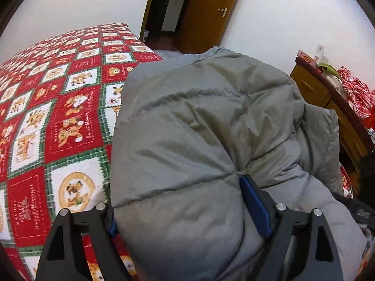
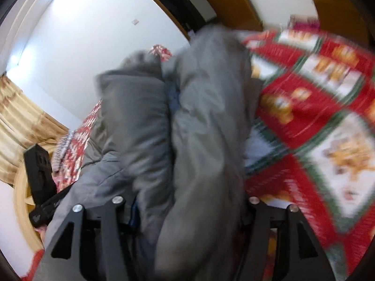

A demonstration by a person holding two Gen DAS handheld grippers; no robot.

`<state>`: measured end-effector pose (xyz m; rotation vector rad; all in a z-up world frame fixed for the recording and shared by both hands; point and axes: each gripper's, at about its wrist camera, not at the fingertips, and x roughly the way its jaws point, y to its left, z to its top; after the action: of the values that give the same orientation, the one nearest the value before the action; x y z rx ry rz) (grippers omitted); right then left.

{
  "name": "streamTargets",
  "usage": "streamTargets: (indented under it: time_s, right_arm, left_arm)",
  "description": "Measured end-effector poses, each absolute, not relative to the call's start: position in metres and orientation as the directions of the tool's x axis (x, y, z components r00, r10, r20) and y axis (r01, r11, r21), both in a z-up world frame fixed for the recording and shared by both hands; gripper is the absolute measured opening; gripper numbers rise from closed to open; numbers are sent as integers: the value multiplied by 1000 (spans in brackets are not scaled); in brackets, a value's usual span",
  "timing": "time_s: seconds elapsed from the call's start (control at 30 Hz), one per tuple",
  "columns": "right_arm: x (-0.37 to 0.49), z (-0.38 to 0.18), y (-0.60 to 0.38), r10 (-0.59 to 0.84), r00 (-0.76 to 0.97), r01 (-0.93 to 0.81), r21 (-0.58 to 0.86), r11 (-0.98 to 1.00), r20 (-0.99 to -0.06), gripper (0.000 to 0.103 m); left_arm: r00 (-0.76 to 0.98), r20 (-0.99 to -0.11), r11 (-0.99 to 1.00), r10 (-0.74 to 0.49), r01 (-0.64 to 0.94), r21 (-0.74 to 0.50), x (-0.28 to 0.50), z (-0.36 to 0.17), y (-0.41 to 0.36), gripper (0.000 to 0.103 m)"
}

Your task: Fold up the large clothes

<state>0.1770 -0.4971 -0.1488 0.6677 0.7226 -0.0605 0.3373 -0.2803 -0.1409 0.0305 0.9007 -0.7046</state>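
Fingers of the left gripper (image 1: 187,213) and right gripper (image 2: 187,201) straddle thick folds of the grey padded coat (image 1: 199,121); whether they pinch is unclear. It lies on the bed (image 1: 58,117). Release low, then flatten the fold.

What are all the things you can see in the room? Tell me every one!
puffy jacket: one, grey, folded on the bed, between both grippers' fingers
bedspread: one, red, white and green squares with cartoon animals, covering the bed
door: one, brown wood, ajar, back wall
cabinet: one, yellow-brown wood, right of the bed
checked cloth: one, red and white, on the cabinet
curtain: one, gold, left side
left gripper: one, black, blue pads
right gripper: one, black
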Motion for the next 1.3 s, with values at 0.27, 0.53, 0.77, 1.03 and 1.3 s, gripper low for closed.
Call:
streamTargets:
  time_s: [0.27, 0.53, 0.77, 1.03, 1.3]
  right_arm:
    - [127, -48, -489, -57, 841, 296, 370, 881, -538, 50]
    - [212, -85, -466, -126, 701, 406, 248, 879, -701, 35]
    - [201, -145, -484, -136, 654, 520, 312, 795, -744, 33]
    - [205, -155, -465, -249, 648, 528, 190, 828, -720, 33]
    - [219, -151, -454, -319, 595, 544, 77, 836, -738, 34]
  left_arm:
    - [461, -728, 801, -507, 565, -200, 334, -133, -283, 87]
    - [516, -731, 811, -447, 579, -87, 325, -126, -289, 87]
    - [541, -716, 804, -441, 592, -48, 328, -130, -295, 96]
    - [553, -707, 811, -440, 583, -48, 340, -143, -306, 102]
    - [515, -746, 826, -422, 557, -84, 351, -152, -305, 102]
